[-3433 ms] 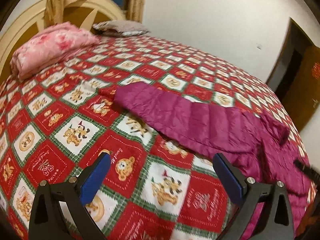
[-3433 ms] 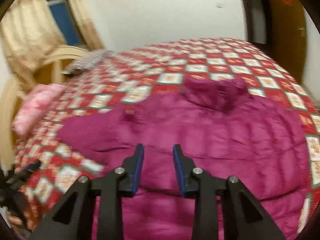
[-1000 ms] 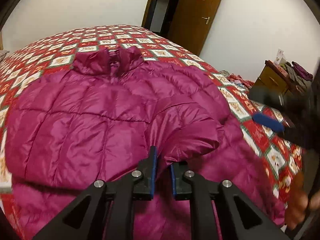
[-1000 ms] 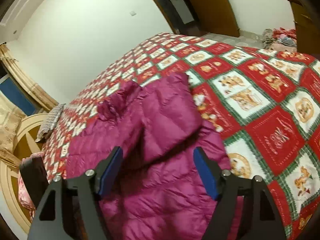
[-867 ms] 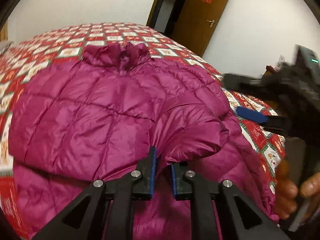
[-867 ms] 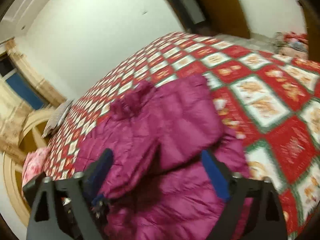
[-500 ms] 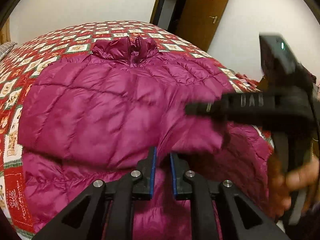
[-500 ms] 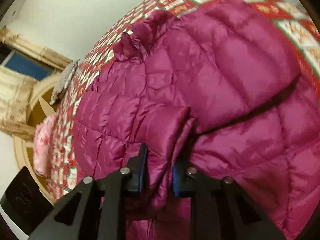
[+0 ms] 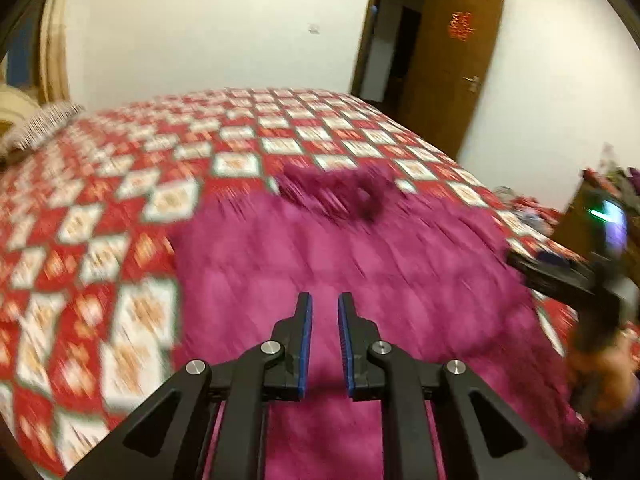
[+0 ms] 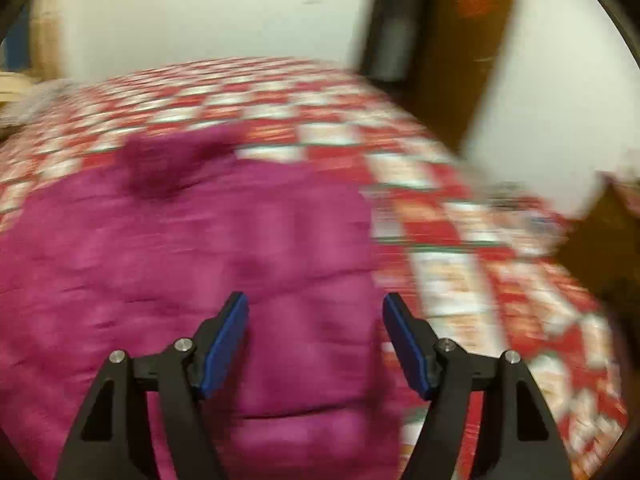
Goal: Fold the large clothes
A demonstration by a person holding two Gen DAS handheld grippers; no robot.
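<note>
A magenta puffer jacket point(image 9: 352, 264) lies flat on the bed with both sleeves folded onto its body and its collar point(image 9: 340, 188) at the far end. It also fills the lower left of the right wrist view point(image 10: 192, 264). My left gripper point(image 9: 323, 312) hovers above the jacket's near part, its jaws a narrow gap apart with nothing between them. My right gripper point(image 10: 316, 312) is open and empty above the jacket's right side; it also shows at the right edge of the left wrist view point(image 9: 568, 276). Both views are motion-blurred.
The bed has a red, white and green patchwork quilt point(image 9: 100, 216). A pillow point(image 9: 40, 124) lies at the far left by the headboard. A brown door point(image 9: 448, 68) stands open at the back right. A cabinet with clutter point(image 9: 600, 200) is on the right.
Both grippers have let go of the sleeves and pulled back and up. The right gripper has opened wide. The sleeves now lie folded on the jacket's body.
</note>
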